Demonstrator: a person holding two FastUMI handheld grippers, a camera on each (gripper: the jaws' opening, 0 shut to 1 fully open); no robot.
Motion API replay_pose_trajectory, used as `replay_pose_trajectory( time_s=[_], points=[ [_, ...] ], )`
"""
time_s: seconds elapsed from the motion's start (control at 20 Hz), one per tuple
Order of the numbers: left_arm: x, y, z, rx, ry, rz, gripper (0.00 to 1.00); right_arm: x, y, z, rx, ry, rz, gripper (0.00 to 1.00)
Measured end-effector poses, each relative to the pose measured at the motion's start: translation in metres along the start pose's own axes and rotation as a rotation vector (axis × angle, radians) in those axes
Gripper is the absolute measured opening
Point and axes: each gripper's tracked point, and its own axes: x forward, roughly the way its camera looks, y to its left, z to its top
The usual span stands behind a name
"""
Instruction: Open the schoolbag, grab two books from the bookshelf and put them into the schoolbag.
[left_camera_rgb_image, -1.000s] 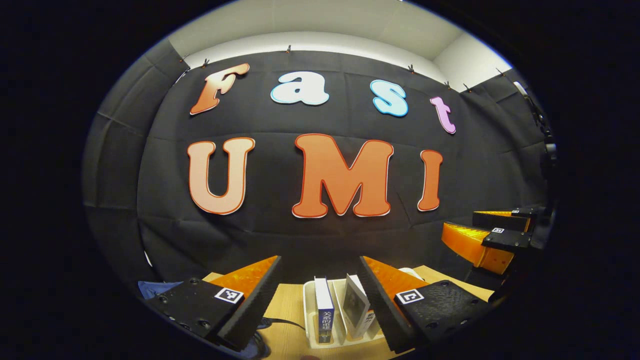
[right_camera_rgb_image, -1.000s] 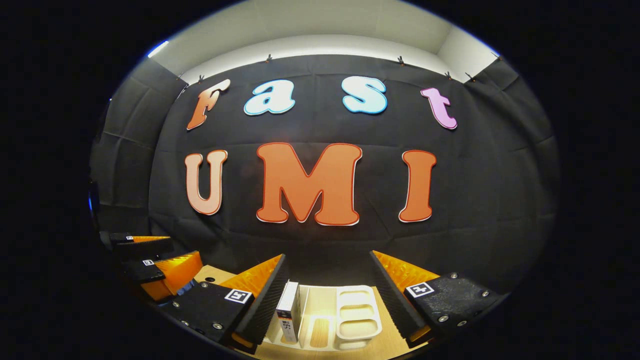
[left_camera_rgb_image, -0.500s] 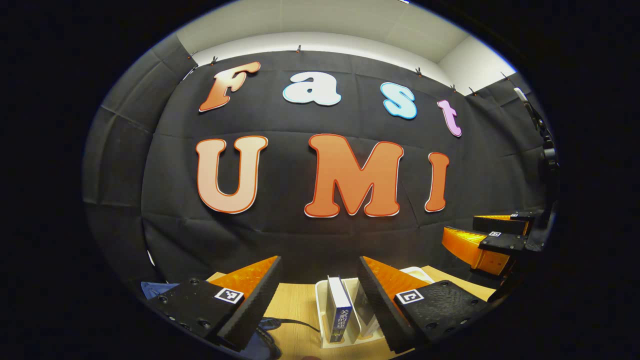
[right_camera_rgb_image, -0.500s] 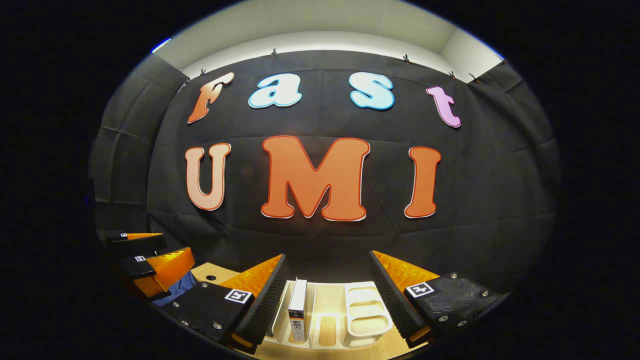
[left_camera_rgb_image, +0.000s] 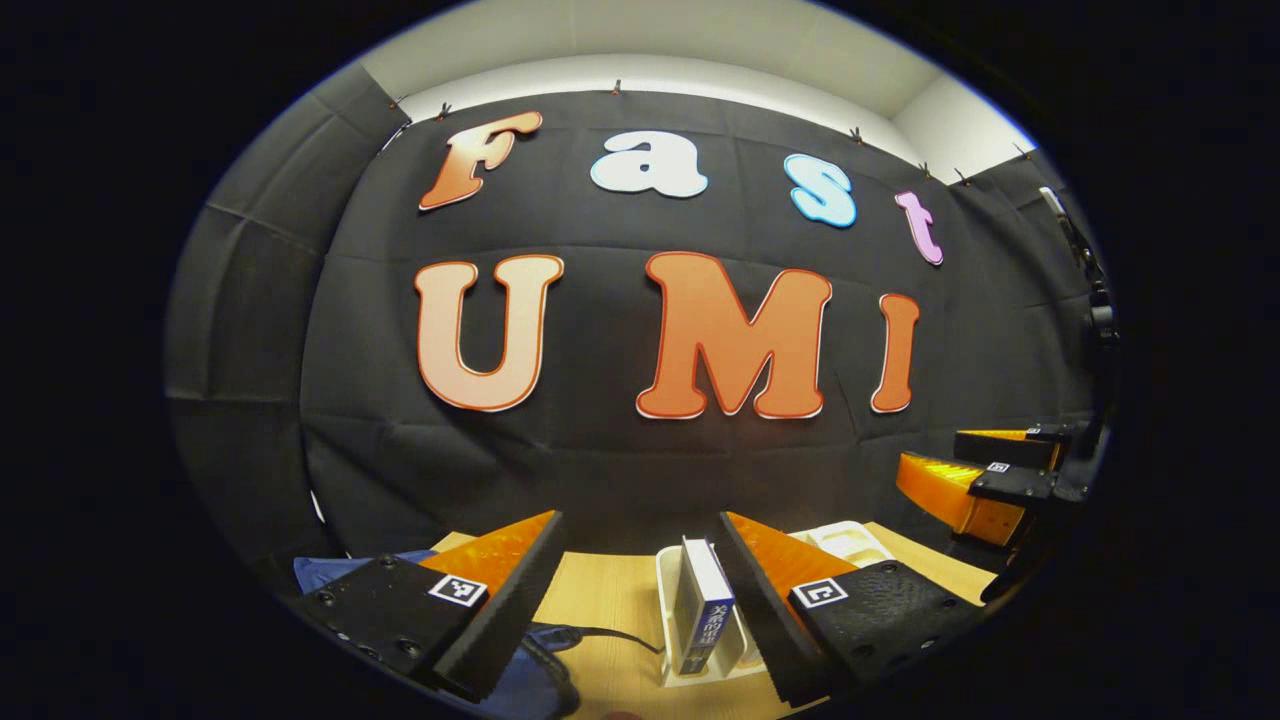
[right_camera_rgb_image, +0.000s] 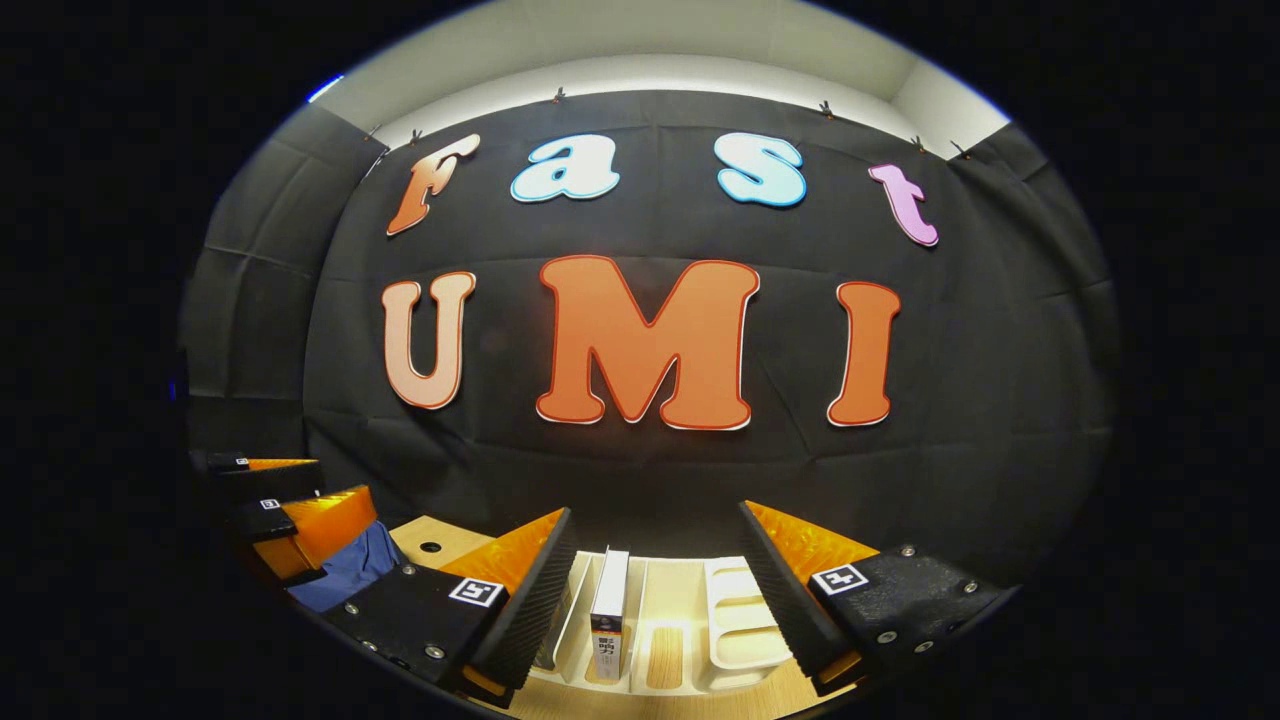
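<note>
In the left gripper view, the blue schoolbag (left_camera_rgb_image: 520, 670) is seen at about seven o'clock, lying on the wooden table (left_camera_rgb_image: 600, 610) under and beside the gripper's near finger, a dark strap trailing from it across the wood. The left gripper (left_camera_rgb_image: 640, 600) is held wide open above the table, and nothing is gripped. Between its fingers, nearer the five o'clock one, a blue-spined book (left_camera_rgb_image: 702, 605) is stood upright in the white bookshelf (left_camera_rgb_image: 668, 640); whether that finger touches it cannot be told. Out at three o'clock the right gripper (left_camera_rgb_image: 985, 480) is caught, hanging well apart from the rack.

In the right gripper view, the left gripper (right_camera_rgb_image: 290, 500) is spotted at eight o'clock, with a fold of the blue schoolbag (right_camera_rgb_image: 350, 570) just beneath it. The right gripper (right_camera_rgb_image: 655, 590) is spread wide too, with nothing clasped. Straight below, at six o'clock, the white bookshelf (right_camera_rgb_image: 740, 625) is framed between the fingers, and a white-spined book (right_camera_rgb_image: 608, 610) is stood upright in one of its slots, closer to the seven o'clock finger but apart from it.
</note>
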Motion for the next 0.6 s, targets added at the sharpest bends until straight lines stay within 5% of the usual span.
replay_pose_trajectory(
  time_s=[0.6],
  points=[
    [-0.032, 0.067, -0.151, 0.415, 0.416, 0.090, 0.98, 0.014, -0.012, -0.035, -0.003, 0.073, 0.016, 0.96]
  ],
)
